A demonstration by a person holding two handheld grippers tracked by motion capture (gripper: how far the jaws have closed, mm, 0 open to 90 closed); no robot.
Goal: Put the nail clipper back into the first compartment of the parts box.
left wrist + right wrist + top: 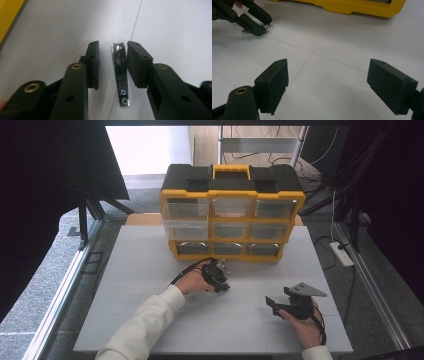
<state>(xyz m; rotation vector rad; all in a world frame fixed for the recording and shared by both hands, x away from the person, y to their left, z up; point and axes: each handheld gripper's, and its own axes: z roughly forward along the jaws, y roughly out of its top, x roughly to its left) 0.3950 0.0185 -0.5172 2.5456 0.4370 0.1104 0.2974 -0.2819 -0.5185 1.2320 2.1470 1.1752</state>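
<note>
Evidently, the left tongs (112, 65) are lowered astride the nail clipper (120, 75), which lies flat on the white table (62, 30), unpinched though touched by one pad, so a lengthwise grip is readied, while the right tongs (327, 87) are kept open aside.

A white table top (150, 270) stands on a grey carpeted floor (30, 290) between metal frame rails (60, 290), with black curtains (50, 170) at both sides, a white power strip (342, 254) on the floor at the right, and bright light behind
</note>
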